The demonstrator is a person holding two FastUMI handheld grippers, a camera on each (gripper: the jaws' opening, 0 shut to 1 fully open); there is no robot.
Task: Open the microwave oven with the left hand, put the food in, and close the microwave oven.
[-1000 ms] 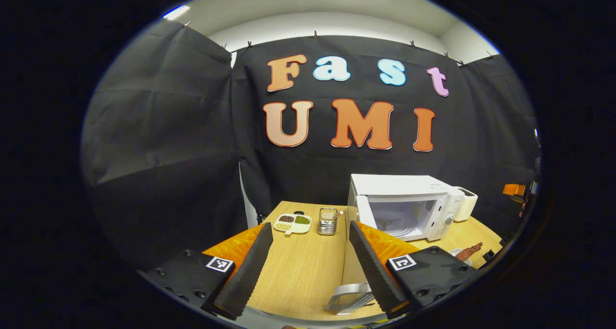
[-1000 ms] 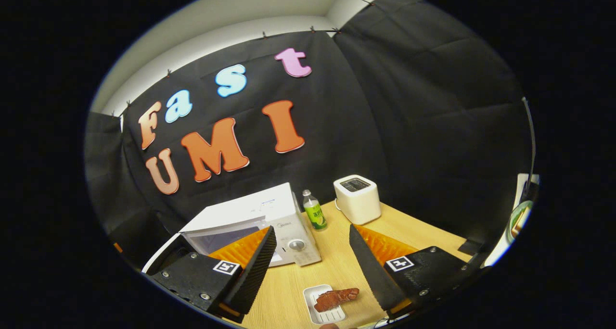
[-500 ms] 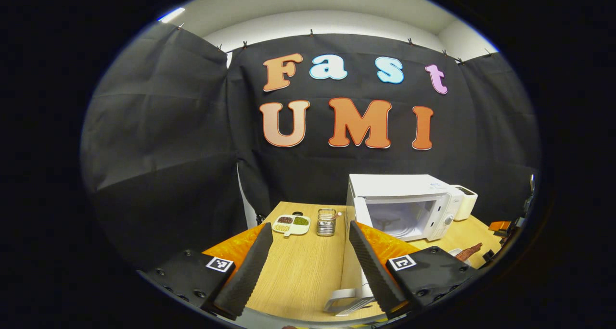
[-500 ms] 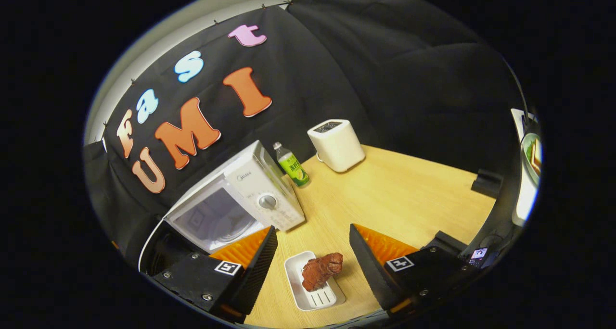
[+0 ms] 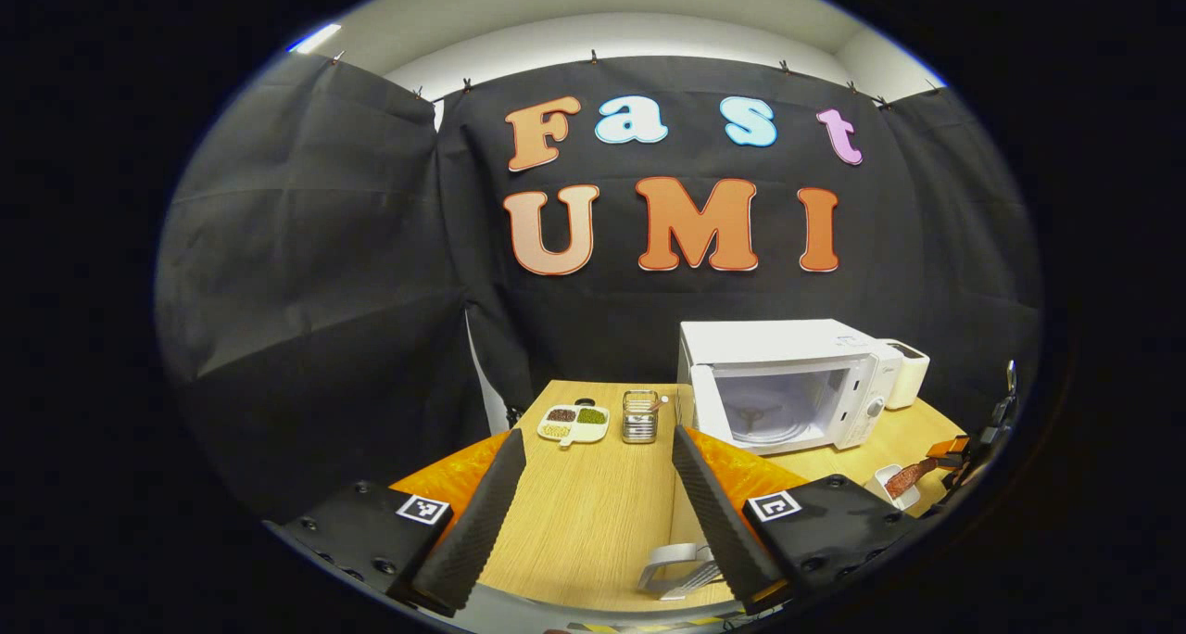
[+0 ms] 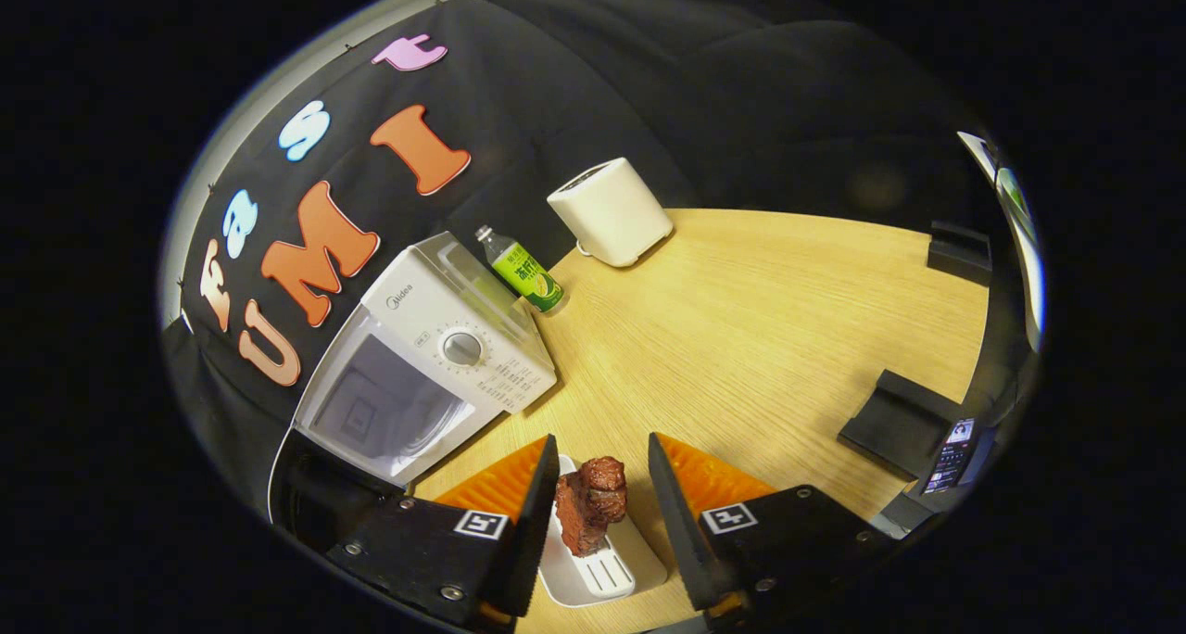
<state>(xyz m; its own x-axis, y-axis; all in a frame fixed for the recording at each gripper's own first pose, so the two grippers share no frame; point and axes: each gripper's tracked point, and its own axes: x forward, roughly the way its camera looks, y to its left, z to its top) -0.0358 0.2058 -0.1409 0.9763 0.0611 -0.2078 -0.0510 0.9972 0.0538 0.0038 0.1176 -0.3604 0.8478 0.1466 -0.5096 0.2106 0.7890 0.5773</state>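
Observation:
The white microwave [image 5: 788, 388] stands on the wooden table [image 5: 593, 513] with its cavity showing; in the right gripper view the microwave [image 6: 435, 356] has its dark door [image 6: 310, 486] swung open to the left. A brown piece of meat [image 6: 588, 509] lies on a small white tray [image 6: 598, 574]. My right gripper [image 6: 601, 441] is open, one finger on each side of the meat, with a gap on the right side. My left gripper [image 5: 598, 433] is open and holds nothing, above the table, left of the microwave. The meat [image 5: 903, 478] also appears far right.
A white toaster [image 6: 611, 209] and a green bottle [image 6: 523, 268] stand behind the microwave. A divided dish of grains [image 5: 574, 424] and a metal holder [image 5: 639, 416] sit at the far left. A metal rack [image 5: 681, 564] lies near. Black blocks [image 6: 899, 421] sit on the right.
My right gripper has tipped down and moved over the tray, and its fingers have narrowed around the meat. The left gripper has barely shifted and stays open.

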